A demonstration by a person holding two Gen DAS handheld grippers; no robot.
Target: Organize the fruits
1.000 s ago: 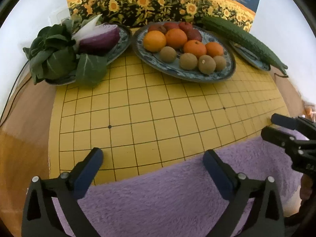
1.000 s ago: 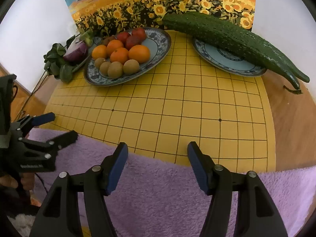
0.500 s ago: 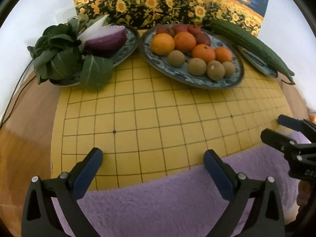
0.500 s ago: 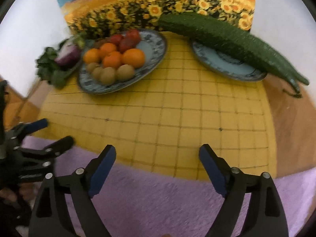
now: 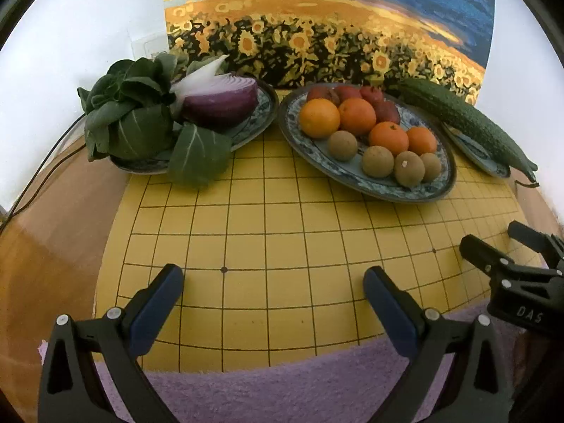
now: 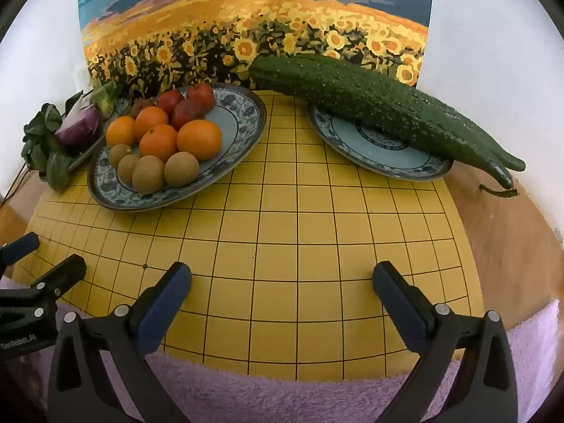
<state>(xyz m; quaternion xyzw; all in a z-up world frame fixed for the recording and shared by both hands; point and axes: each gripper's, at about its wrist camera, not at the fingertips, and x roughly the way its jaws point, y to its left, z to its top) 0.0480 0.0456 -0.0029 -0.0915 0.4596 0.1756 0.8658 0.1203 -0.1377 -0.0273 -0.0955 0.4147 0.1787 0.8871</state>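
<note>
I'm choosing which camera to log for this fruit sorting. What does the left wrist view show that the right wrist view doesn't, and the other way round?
Only the left wrist view shows the greens in full beside the cut onion, and the open right gripper from the side.

Only the right wrist view shows the whole cucumber with bare plate under it, and the left gripper from the side.

Both show the fruit plate holding oranges, kiwis and red fruit, the yellow grid mat, the purple towel and the sunflower painting.

Both hand-held grippers nearer the fruit plate [image 5: 445, 190], right hand-held gripper [image 6: 282, 282] opened wider
</note>
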